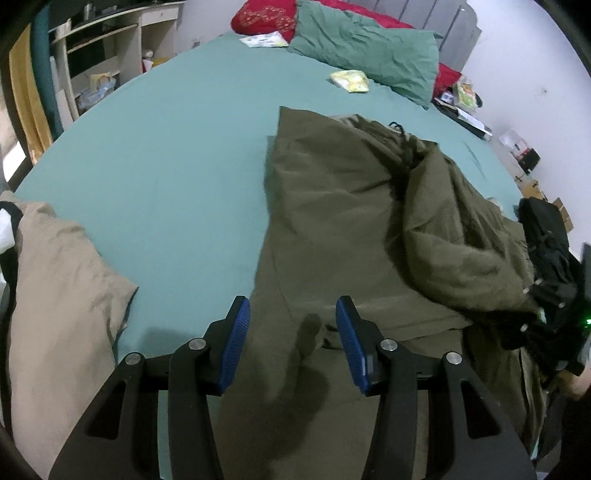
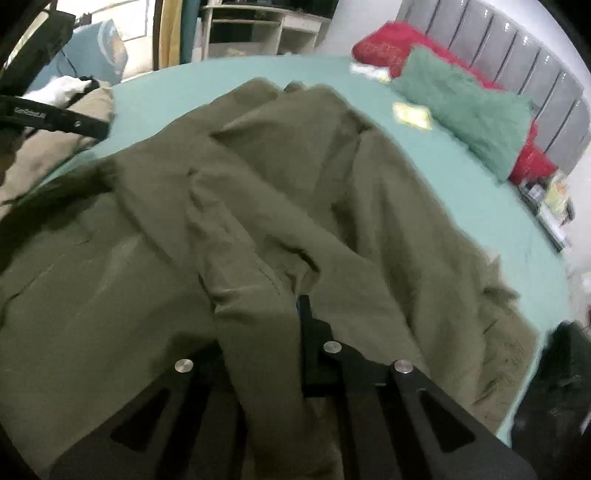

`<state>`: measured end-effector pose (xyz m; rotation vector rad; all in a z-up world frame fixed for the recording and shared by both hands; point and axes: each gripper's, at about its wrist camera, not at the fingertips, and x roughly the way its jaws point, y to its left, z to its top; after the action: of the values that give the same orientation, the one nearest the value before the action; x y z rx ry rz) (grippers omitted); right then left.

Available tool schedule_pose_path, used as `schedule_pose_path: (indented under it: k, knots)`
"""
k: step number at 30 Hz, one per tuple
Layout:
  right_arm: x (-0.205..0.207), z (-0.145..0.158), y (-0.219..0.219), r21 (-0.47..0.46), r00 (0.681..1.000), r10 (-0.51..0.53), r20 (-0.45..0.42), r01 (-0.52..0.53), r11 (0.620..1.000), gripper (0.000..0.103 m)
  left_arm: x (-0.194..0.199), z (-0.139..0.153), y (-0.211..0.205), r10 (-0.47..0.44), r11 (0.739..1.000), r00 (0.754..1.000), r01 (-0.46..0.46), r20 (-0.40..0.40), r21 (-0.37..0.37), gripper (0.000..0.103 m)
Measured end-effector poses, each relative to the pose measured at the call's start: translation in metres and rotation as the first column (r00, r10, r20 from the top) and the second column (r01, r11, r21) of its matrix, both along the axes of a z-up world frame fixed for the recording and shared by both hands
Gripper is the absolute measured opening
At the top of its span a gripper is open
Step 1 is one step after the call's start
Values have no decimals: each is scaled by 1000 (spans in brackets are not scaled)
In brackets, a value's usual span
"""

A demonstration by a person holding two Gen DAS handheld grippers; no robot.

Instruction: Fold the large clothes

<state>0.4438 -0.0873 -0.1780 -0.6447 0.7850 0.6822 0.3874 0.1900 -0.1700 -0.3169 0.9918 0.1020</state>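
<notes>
A large olive-green garment (image 1: 351, 206) lies crumpled on the teal bed sheet (image 1: 166, 166), flat on its left side and bunched up on its right. My left gripper (image 1: 292, 306) hovers open over the garment's near edge, with nothing between its blue pads (image 1: 236, 343). In the right wrist view the same garment (image 2: 258, 184) fills the middle. My right gripper (image 2: 293, 304) is shut on a fold of it, and the cloth drapes over the fingers and hides most of them.
A beige cloth (image 1: 66, 295) lies at the near left of the bed. A green pillow (image 1: 369, 48), a red pillow (image 1: 266, 16) and a yellow packet (image 1: 351, 80) sit at the far end. Shelves (image 1: 103, 55) stand left, and dark clutter (image 1: 546, 258) at the right edge.
</notes>
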Motion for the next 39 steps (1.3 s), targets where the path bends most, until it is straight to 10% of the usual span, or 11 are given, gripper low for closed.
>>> schedule_pose_path:
  k: [2, 4, 8, 11, 15, 17, 19, 26, 34, 36, 39]
  knots:
    - [11, 23, -1, -57, 982, -44, 186, 55, 997, 1, 0, -2, 5, 22, 1000, 1000, -22, -5, 2, 51]
    - [21, 51, 3, -129, 895, -65, 441, 135, 982, 1, 0, 0, 9, 45, 999, 999, -45, 1, 3, 51]
    - [13, 59, 16, -237, 762, 45, 646, 144, 961, 1, -1, 3, 8, 51, 999, 999, -51, 14, 3, 51]
    - [-3, 29, 13, -255, 815, 80, 574, 85, 963, 3, 0, 2, 2, 30, 1000, 999, -30, 15, 2, 51]
    - [-21, -15, 3, -148, 967, 61, 246, -25, 989, 15, 0, -1, -7, 2, 1000, 1000, -2, 4, 4, 51]
    - [-26, -24, -8, -47, 998, 30, 57, -27, 999, 51, 0, -2, -9, -7, 1000, 1000, 7, 3, 6, 51]
    - [-29, -15, -22, 59, 1000, -4, -31, 6, 998, 68, 0, -2, -9, -8, 1000, 1000, 8, 4, 9, 51]
    - [10, 66, -84, 439, 972, -186, -141, 229, 869, 72, 2, -4, -9, 8, 999, 1000, -9, 18, 38, 51]
    - [71, -24, -112, 181, 754, -487, -441, 606, 775, 73, 9, -11, -14, -17, 998, 1000, 17, 15, 59, 51]
    - [60, -33, -115, 242, 764, -479, -432, 610, 755, 72, 10, -12, -14, -18, 998, 1000, 18, 11, 59, 51]
    - [42, -26, -113, 263, 825, -435, -361, 538, 801, 25, 9, -14, -13, -18, 999, 1000, 17, 5, 50, 51]
